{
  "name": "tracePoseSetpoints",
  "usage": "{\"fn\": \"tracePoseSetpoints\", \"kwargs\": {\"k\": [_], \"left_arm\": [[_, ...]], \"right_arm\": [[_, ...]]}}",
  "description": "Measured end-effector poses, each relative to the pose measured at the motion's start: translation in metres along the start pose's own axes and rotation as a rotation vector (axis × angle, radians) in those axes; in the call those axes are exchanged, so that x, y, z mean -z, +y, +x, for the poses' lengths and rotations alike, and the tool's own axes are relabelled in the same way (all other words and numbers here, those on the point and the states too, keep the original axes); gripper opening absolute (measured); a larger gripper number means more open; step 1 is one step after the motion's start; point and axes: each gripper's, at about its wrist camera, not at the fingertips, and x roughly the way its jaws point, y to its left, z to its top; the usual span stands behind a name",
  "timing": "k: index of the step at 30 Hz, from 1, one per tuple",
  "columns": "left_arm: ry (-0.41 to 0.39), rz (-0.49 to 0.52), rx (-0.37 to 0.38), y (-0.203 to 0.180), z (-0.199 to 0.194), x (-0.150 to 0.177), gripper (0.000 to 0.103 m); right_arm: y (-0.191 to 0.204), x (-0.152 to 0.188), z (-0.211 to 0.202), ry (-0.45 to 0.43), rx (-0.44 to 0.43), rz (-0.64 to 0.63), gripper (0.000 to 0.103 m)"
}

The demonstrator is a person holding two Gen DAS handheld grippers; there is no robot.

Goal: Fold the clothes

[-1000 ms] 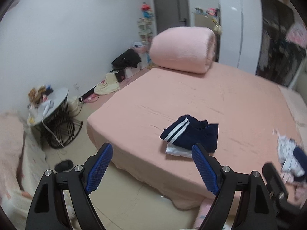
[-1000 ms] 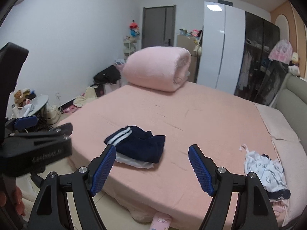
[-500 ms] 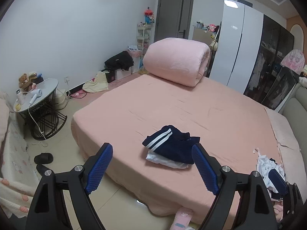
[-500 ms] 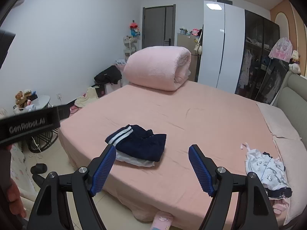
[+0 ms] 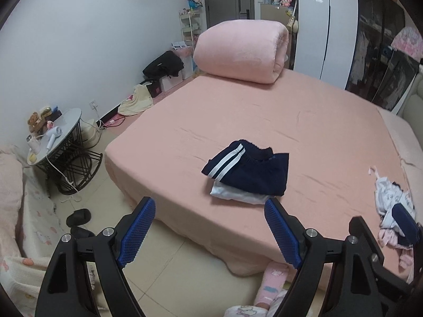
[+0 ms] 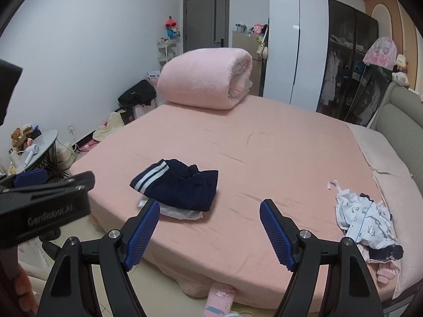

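Both grippers hang off the near edge of the bed (image 5: pixel 304 121), above the tiled floor, and neither touches any cloth. The left gripper (image 5: pixel 211 232) has its jaws spread wide with nothing between them; the right gripper (image 6: pixel 210 231) is spread the same way and equally empty. In the right wrist view the left gripper's black body fills the lower left, just beside the bed's corner.

The folded navy shorts (image 5: pixel 251 169), with white side stripes, lie on top of a folded white garment (image 5: pixel 235 196), the two stacked near the bed's front edge. From the left wrist view the stack sits between the blue pads, just beyond them. A loose heap of unfolded clothes (image 6: pixel 367 222), white printed pieces mixed with dark and pink ones, lies at the right side of the bed near the pale pillow strip, well apart from the stack.

A rolled pink duvet (image 5: pixel 240 52) rests at the far end of the bed. To the left stands a round desk (image 5: pixel 63 129) carrying a hair dryer (image 5: pixel 54 134) and small toys, with a black slipper (image 5: pixel 78 216) on the floor near it. A black bag (image 5: pixel 164 64) and a yellow cloth (image 5: pixel 136 103) lie by the wall. A pink slipper (image 6: pixel 220 298) pokes out beneath the bed's front edge. A white wardrobe (image 6: pixel 296 45) stands behind.
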Motion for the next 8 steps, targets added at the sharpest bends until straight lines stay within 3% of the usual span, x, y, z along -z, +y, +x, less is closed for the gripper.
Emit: {"fn": "tracePoseSetpoints", "kwargs": {"k": [8], "left_arm": [[0.012, 0.014, 0.019, -0.0006, 0.0044, 0.0012, 0.085]], "right_arm": [[0.0092, 0.0026, 0.0085, 0.027, -0.023, -0.026, 0.078]]}}
